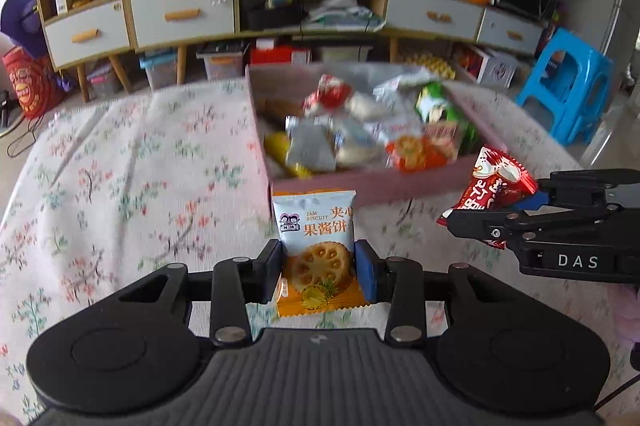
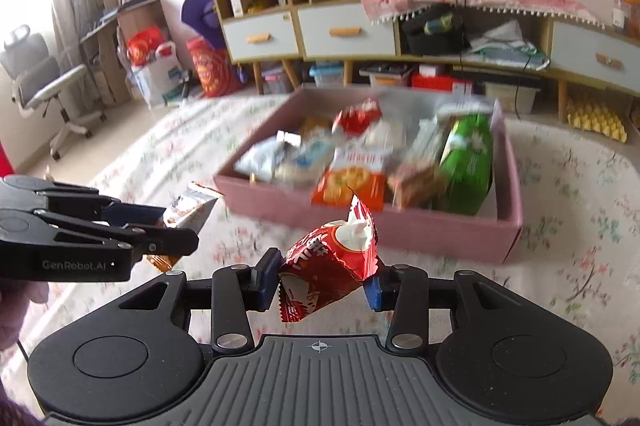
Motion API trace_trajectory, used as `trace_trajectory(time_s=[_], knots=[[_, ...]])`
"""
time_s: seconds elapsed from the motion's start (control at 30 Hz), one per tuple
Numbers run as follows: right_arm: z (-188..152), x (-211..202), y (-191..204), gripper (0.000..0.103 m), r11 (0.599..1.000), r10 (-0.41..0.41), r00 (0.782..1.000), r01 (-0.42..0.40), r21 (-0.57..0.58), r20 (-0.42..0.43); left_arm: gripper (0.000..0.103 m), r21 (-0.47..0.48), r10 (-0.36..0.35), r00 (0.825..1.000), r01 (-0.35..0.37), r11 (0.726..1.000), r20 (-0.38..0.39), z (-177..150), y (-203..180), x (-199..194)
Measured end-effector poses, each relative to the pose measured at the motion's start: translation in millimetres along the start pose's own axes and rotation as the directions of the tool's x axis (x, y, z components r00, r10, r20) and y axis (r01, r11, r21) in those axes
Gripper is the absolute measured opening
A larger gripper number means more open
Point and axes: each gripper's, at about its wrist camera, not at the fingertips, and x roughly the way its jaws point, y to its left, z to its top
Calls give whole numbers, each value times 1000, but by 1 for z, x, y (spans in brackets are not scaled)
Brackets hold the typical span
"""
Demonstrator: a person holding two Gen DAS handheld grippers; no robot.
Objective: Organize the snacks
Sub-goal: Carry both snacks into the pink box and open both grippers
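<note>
From the left wrist camera, the left gripper (image 1: 316, 266) has its jaws clenched on a jam biscuit packet (image 1: 316, 238), pale blue at the top and orange at the bottom, held upright above the floral cloth (image 1: 120, 165) that covers the worktop. Straight ahead at 12 o'clock sits the pink box (image 1: 360, 185), holding a blurred heap of wrapped snacks, among them a green packet (image 1: 436, 105) at the box's 2 o'clock corner. At 3 o'clock the right gripper (image 1: 492, 209) reaches in from the side, its jaws grasping a red snack packet (image 1: 496, 181) close to the box's near right corner. A blue plastic stool (image 1: 568, 85) stands on the floor beyond, at 2 o'clock. From the right wrist camera, the right gripper (image 2: 324, 278) holds the red snack packet (image 2: 328, 262) tilted between its blue pads, above the floral cloth (image 2: 560, 226). The pink box (image 2: 440, 230) lies ahead between 12 and 1 o'clock, with the green packet (image 2: 468, 161) leaning against its right wall. At 9 o'clock the left gripper (image 2: 176, 230) comes in sideways, the jam biscuit packet (image 2: 192, 205) pinched in its jaws.
</note>
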Motion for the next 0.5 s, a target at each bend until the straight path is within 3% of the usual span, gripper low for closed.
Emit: trace_trajectory(time_s=[0.23,0.5], knots=[[32,2,-15,41,997,-35,997,30,73,74,36,-38,5,998,-2,999,70,29,-3,4],[62,18,-38,41,995,-45,995,36,91,91,36,13,39,997,-40,999,62,56,4,37]])
